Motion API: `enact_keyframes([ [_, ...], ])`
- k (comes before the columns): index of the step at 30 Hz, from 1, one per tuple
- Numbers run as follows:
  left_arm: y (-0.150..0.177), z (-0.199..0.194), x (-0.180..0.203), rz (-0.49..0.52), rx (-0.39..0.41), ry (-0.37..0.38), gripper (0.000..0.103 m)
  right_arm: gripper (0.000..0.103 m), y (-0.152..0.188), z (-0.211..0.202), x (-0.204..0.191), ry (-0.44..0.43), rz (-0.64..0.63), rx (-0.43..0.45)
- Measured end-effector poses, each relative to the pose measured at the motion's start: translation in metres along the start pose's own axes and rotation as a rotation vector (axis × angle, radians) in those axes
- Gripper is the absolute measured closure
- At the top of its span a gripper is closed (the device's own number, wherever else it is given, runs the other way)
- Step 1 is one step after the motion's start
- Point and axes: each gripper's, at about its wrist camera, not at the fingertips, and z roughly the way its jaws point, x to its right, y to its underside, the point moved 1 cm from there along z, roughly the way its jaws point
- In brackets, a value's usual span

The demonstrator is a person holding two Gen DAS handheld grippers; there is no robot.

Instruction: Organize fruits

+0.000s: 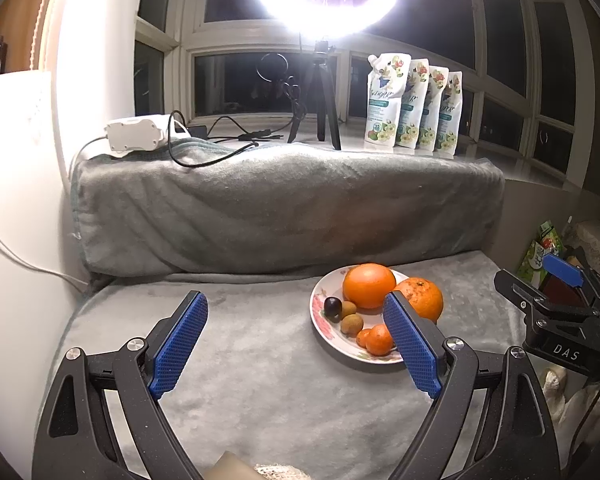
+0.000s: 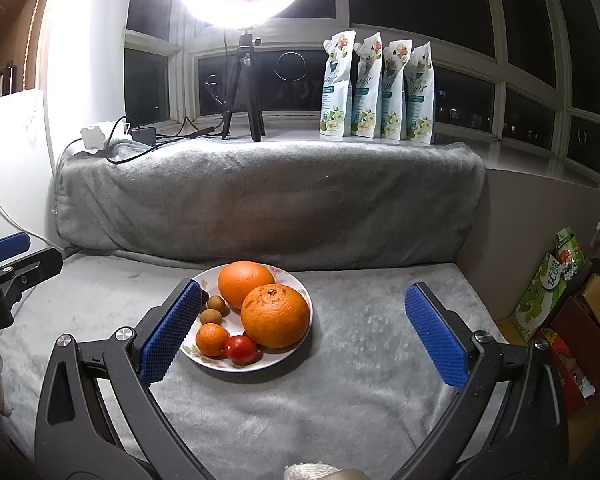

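**Desk:** What do you have in front of you?

**Operator:** I see a flowered plate (image 2: 296,280) on the grey blanket (image 2: 340,392), holding all the fruit. Two big oranges: the rear orange (image 2: 244,282) and the front orange (image 2: 276,316), touching, the front one's stem dimple facing up and slightly toward me. They're round, so no real long axis.

**Desk:** Smaller pieces?

**Operator:** A small mandarin (image 2: 211,339) beside a red tomato (image 2: 241,349) at the near rim, two brown longans (image 2: 213,310) behind them, and a dark grape (image 1: 332,306) by the far left edge.

**Desk:** Grippers?

**Operator:** My left gripper (image 1: 300,344) has its jaws spread wide, nothing between them; the plate lies off to its right. My right gripper (image 2: 304,334) is likewise spread and empty, its left pad (image 2: 168,332) overlapping the plate's left edge in view.
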Motion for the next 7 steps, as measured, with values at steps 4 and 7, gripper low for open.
enact_keyframes([
  [4, 0.0002, 0.0, -0.0002, 0.002, -0.001, 0.001, 0.013, 0.0, 0.0001, 0.0001, -0.0001, 0.0, 0.001, -0.002],
  [7, 0.0003, 0.0009, -0.0002, 0.004, -0.005, 0.004, 0.013, 0.0, 0.0004, 0.0015, 0.0011, 0.0, 0.0, -0.005],
])
